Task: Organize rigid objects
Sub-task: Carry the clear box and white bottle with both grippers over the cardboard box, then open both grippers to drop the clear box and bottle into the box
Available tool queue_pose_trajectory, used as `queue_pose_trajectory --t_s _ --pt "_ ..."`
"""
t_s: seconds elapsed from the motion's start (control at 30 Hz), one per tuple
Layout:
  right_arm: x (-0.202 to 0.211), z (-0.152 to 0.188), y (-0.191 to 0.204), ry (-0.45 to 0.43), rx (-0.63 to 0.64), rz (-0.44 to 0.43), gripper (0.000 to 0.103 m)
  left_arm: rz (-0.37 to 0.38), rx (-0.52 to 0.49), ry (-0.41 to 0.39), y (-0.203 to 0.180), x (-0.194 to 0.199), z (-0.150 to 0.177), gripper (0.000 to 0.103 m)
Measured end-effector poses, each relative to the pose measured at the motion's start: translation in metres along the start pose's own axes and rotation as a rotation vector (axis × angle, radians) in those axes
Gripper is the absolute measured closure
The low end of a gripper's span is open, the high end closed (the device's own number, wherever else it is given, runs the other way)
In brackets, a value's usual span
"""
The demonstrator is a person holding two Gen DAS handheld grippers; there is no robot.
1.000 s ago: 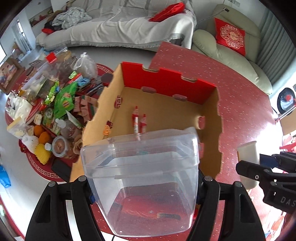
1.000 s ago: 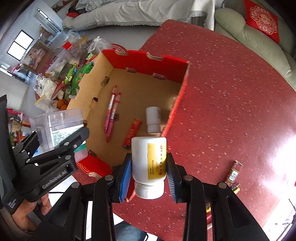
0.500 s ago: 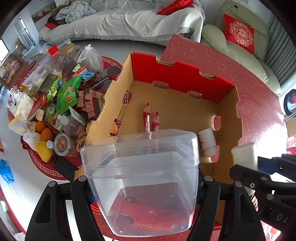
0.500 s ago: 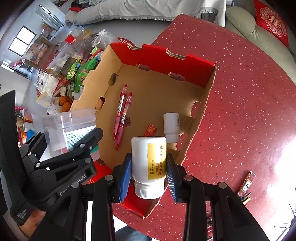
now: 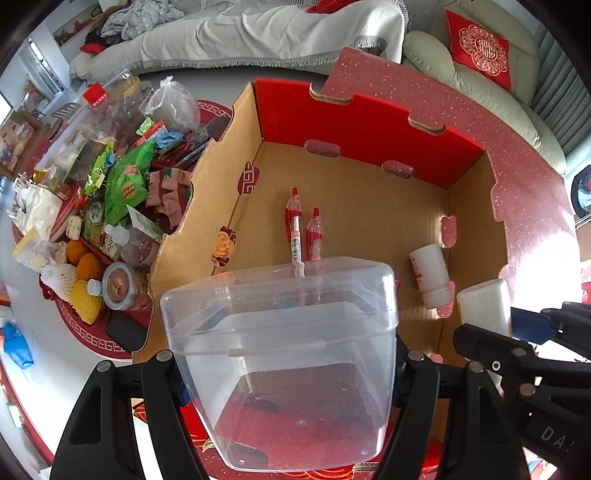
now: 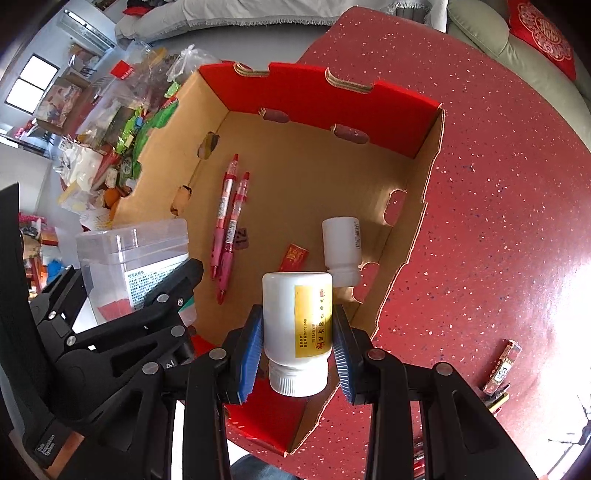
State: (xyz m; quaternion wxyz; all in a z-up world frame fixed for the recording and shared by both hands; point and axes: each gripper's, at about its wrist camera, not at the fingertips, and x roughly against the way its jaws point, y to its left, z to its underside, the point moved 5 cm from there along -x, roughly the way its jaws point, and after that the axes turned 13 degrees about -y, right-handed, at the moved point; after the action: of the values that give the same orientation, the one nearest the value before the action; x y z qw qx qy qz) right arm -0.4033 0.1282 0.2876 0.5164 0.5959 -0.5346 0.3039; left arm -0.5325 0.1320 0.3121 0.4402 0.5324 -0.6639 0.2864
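Observation:
My left gripper is shut on a clear plastic box, held above the near edge of an open cardboard box with a red rim. My right gripper is shut on a white pill bottle with a yellow label, cap toward me, above the cardboard box's near right corner. Inside the cardboard box lie two red pens, a second white bottle and a small red packet. The clear box also shows in the right wrist view.
The cardboard box stands on a red speckled table. Small packets and pens lie on the table at the right. A low table crowded with snacks, fruit and jars is to the left. A sofa stands behind.
Both grippers have moved forward over the cardboard box with their loads. More of the box floor and the second white bottle now show in the left wrist view.

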Motion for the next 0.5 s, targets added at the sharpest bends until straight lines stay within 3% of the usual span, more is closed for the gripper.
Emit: queue_pose_trajectory --t_s 0.37,0.4,0.47,0.5 --pt "-0.013 0.000 -0.002 0.025 0.008 0.007 0.064 0.004 -0.010 0.039 0.001 -0.009 0.010 0.027" --pt "-0.013 -0.001 -0.001 0.022 0.012 0.005 0.056 0.000 -0.014 0.040 0.001 -0.009 0.011 0.027" --pt "-0.009 -0.003 -0.002 0.001 0.025 0.027 0.030 -0.022 -0.023 0.041 0.003 -0.010 0.013 0.025" --pt "-0.005 -0.005 -0.004 -0.025 0.031 0.042 0.024 -0.022 -0.015 0.047 0.005 -0.011 0.014 0.024"
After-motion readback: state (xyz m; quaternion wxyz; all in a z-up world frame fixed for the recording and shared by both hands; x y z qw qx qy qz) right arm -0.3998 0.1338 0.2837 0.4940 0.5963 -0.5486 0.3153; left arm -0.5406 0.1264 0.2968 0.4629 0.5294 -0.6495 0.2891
